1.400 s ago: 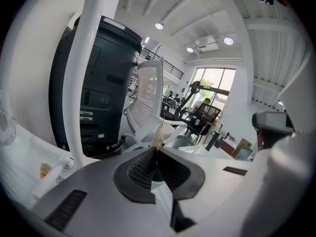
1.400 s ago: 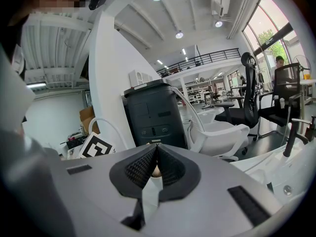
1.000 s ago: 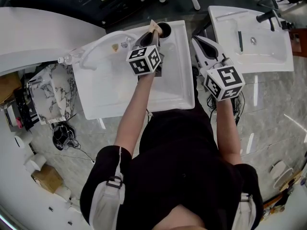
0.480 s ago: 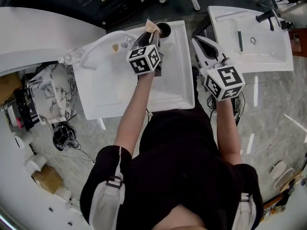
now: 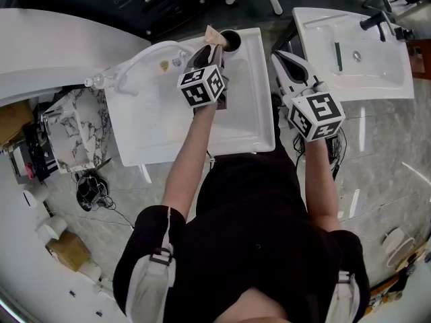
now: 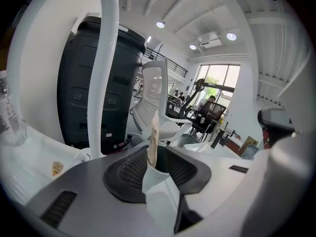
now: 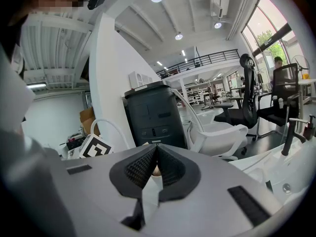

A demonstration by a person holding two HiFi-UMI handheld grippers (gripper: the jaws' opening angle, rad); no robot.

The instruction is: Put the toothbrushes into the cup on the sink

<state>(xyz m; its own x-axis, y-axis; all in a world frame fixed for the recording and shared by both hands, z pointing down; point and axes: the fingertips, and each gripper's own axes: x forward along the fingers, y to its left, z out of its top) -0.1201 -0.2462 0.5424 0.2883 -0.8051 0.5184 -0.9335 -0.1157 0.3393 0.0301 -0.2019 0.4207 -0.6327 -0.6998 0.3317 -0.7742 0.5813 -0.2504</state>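
Only its own view shows the left gripper [image 6: 159, 157] with jaws opening around the upright toothbrush [image 6: 153, 137]. The head view puts that toothbrush at the cup [image 5: 231, 41] rim. The right gripper [image 7: 155, 152] is closed.

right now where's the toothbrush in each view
head view: toothbrush top centre, by the cup.
left gripper view: toothbrush centre, upright between the opening fingers.
right gripper view: cannot make it out.
shared landmark: white faucet, left of centre in all three.

The toothbrush [image 6: 154, 132] stands between the opening jaws of the left gripper [image 5: 210, 48], lower end hidden (cup [image 5: 232, 40] partly too).
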